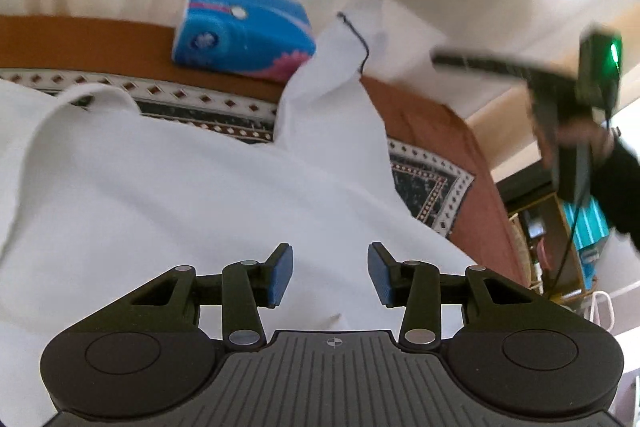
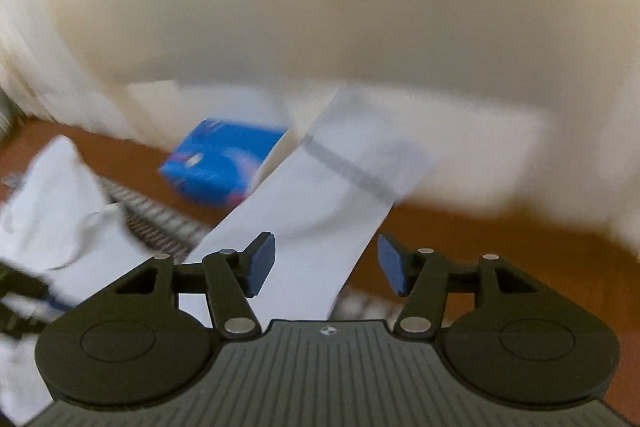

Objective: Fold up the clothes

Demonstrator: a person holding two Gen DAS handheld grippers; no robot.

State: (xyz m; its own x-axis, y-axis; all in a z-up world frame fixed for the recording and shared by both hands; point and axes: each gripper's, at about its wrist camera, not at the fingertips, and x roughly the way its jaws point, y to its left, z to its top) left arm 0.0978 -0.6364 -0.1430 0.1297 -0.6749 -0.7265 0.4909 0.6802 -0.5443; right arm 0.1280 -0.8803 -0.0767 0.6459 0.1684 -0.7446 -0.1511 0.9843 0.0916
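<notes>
A white garment [image 1: 180, 187] lies spread on the table beneath my left gripper [image 1: 330, 275], which is open with nothing between its blue pads. One sleeve [image 1: 328, 87] sticks up at the far side, with a dark thread at its tip. The right gripper [image 1: 440, 60] shows blurred at the upper right, apart from that sleeve. In the right wrist view, my right gripper [image 2: 326, 263] is open over the white sleeve [image 2: 316, 203], which has a grey stripe near its cuff. The pads do not close on the cloth. More of the garment [image 2: 52, 211] is bunched at the left.
A blue tissue pack [image 1: 244, 27] [image 2: 216, 163] sits on the brown table [image 1: 100, 39] beyond the garment. A patterned runner [image 1: 428, 183] lies under the cloth. White curtains hang behind. A hand in a dark sleeve [image 1: 616, 183] holds the right gripper; shelves stand at the right.
</notes>
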